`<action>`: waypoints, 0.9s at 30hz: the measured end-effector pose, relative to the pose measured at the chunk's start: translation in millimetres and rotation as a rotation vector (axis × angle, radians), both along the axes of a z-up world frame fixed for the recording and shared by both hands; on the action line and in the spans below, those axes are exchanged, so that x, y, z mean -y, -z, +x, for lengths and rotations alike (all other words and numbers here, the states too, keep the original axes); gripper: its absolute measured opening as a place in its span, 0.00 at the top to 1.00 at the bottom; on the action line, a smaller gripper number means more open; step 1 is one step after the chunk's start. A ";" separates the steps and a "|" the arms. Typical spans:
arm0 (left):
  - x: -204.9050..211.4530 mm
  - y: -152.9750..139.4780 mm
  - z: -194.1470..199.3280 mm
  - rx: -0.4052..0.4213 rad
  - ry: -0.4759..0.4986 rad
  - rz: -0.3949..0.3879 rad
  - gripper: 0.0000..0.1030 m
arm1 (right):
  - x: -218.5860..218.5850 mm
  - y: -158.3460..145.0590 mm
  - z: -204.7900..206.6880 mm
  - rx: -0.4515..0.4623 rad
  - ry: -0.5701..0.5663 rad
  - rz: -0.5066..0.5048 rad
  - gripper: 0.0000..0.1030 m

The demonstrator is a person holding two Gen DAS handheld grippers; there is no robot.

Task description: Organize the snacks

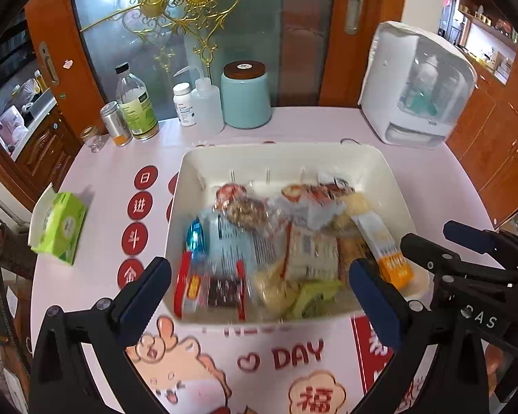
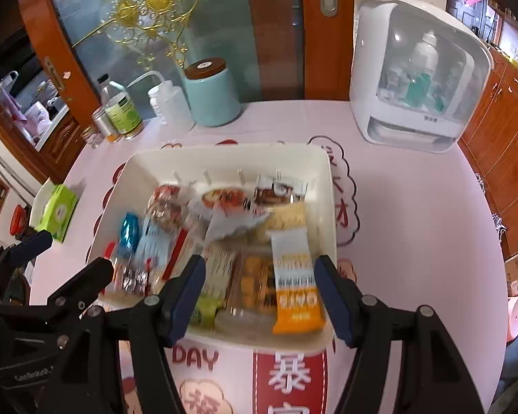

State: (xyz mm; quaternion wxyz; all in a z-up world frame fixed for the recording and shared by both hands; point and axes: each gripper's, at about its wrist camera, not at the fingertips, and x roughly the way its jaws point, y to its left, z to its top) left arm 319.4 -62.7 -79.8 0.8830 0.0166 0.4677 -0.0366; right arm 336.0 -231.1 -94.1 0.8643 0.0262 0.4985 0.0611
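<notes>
1. A white tub [image 1: 190, 186] of snacks sits mid-bench on a pink printed cloth [image 1: 414, 179].
2. In the tub, many wrapped snacks lie piled and blurred: an orange and white bar [image 2: 295, 283] at the near right, a blue packet [image 1: 195, 236] at the left, a red-edged pack [image 1: 207, 284] at the near left.
3. The left tongs [image 1: 259, 288] hang open over the tub's near left part, gripping nothing.
4. The right tongs [image 2: 259, 289] stand open over the tub's near right part, with the orange and white bar lying between the fingers below; whether the pads touch it cannot be told.
5. Readable cloth print: "DAY" beside a heart, and red Chinese characters including 福 and 日进斗金.
6. At the far left stand a clear bottle [image 1: 134, 103] with a green label, a small white bottle [image 1: 184, 103] and a teal jar [image 1: 246, 98] with a brown lid.
7. A white appliance [image 1: 418, 86] sits at the far right; a green tissue pack [image 1: 60, 227] lies at the left.
</notes>
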 end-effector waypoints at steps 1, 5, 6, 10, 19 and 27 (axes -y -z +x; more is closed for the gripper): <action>1.5 -0.3 -8.5 0.000 0.002 0.007 0.01 | 0.5 0.0 -7.0 -0.002 -0.003 0.003 0.36; 6.6 -2.9 -45.3 0.004 0.016 0.029 0.01 | 2.1 0.2 -40.6 0.001 -0.017 -0.007 0.36; 7.4 -4.3 -53.9 0.006 0.017 0.030 0.01 | 2.7 -0.2 -48.4 0.003 -0.020 -0.007 0.36; 10.1 -10.2 -88.5 0.008 0.017 0.026 0.01 | 7.6 -2.6 -80.1 0.005 -0.026 0.015 0.36; 15.1 -30.5 -158.9 0.024 -0.017 0.023 0.01 | 16.3 -25.6 -147.8 0.080 -0.020 0.028 0.36; 13.3 -44.7 -206.5 0.042 -0.066 0.029 0.01 | 19.9 -35.7 -195.3 0.092 -0.047 0.052 0.36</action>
